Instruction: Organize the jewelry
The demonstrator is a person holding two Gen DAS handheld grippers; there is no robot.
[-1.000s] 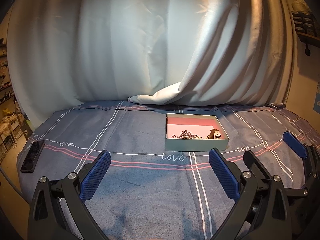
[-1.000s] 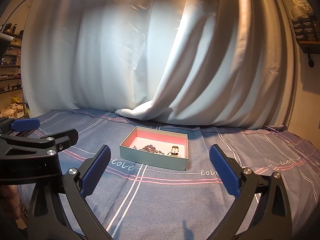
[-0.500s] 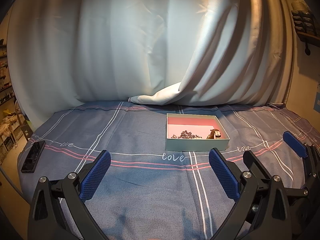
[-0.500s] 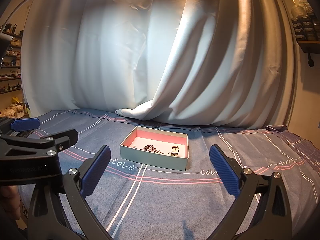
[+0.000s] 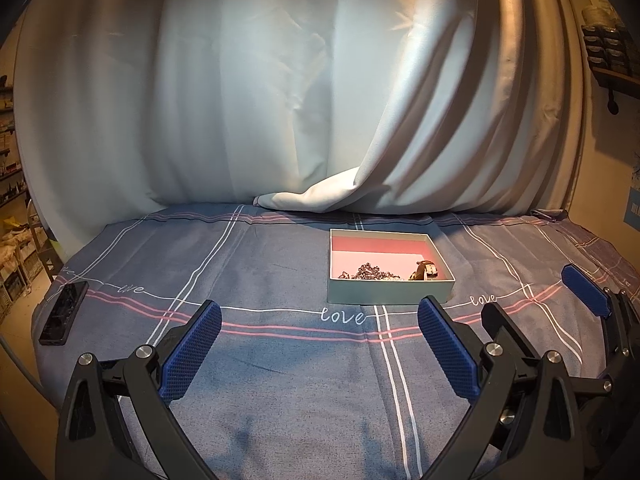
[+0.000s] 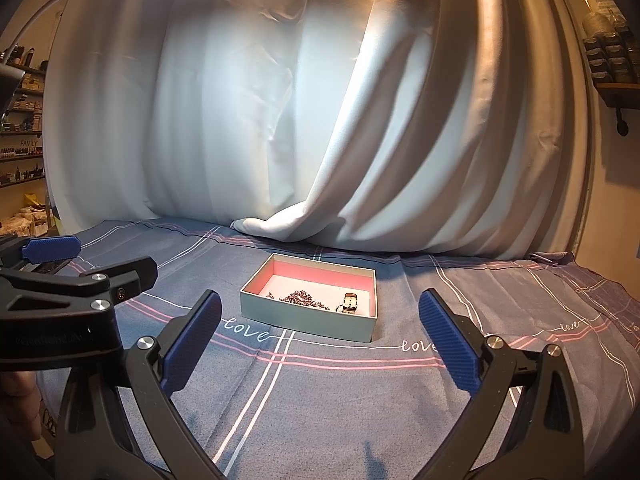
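The right hand-held gripper [image 6: 320,340] hangs over the blue plaid cloth [image 6: 340,408], blue pads spread wide with nothing between them. Ahead sits a pale box [image 6: 308,320] with pink inner walls, holding a beaded chain [image 6: 298,297] and a small watch [image 6: 349,303]. The left hand-held gripper [image 6: 92,260] pokes in from the left.

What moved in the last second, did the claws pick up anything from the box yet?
Nothing visibly changed. The left claw and right claw both hang open and empty above the cloth, short of the box. The beaded chain and the watch lie inside the box as before.
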